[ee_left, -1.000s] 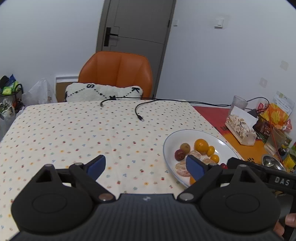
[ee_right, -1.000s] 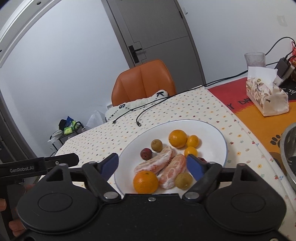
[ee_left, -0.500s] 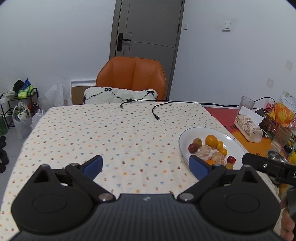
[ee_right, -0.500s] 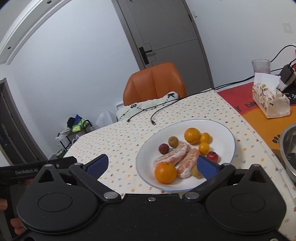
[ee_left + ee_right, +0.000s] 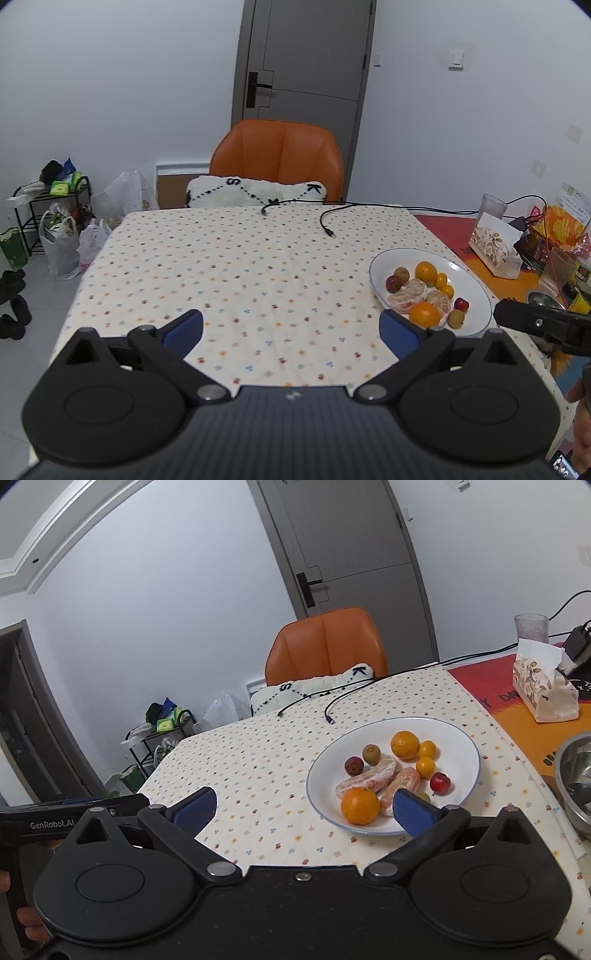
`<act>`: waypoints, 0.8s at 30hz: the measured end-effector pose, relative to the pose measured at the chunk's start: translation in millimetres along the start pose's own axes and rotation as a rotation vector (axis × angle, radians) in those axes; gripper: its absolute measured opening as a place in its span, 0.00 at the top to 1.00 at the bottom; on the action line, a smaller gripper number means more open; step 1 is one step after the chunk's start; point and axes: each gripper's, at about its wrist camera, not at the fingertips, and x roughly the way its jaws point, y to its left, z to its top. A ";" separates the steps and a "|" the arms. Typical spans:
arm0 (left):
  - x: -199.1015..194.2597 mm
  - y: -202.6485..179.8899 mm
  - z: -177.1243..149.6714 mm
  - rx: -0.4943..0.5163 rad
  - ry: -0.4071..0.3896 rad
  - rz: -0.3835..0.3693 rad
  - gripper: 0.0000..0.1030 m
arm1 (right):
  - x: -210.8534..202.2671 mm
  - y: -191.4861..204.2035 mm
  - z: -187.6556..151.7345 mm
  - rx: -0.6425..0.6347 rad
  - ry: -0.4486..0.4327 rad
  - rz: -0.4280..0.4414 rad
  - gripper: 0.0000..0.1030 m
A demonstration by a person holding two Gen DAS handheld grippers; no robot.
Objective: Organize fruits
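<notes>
The plate (image 5: 469, 746) with the fruits lies just ahead of the right gripper (image 5: 301, 806), a little to its right, so this hand is nearer. The left gripper (image 5: 291, 328) faces bare cloth (image 5: 240, 266); the plate is off to its right. Both grippers are spread wide and hold nothing. The near orange (image 5: 359, 806) stands in front of the peeled segments (image 5: 369, 779).
</notes>
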 end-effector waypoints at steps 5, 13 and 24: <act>-18.2 10.0 -4.3 -0.011 -0.015 0.014 0.02 | -11.5 11.4 0.2 -0.027 0.015 0.029 0.00; -43.9 22.7 -12.2 -0.029 -0.022 0.025 0.02 | -27.2 24.7 -4.5 -0.058 0.037 0.042 0.00; -67.2 26.4 -23.0 -0.055 -0.015 0.016 0.02 | -46.3 38.8 -13.4 -0.100 0.059 0.035 0.00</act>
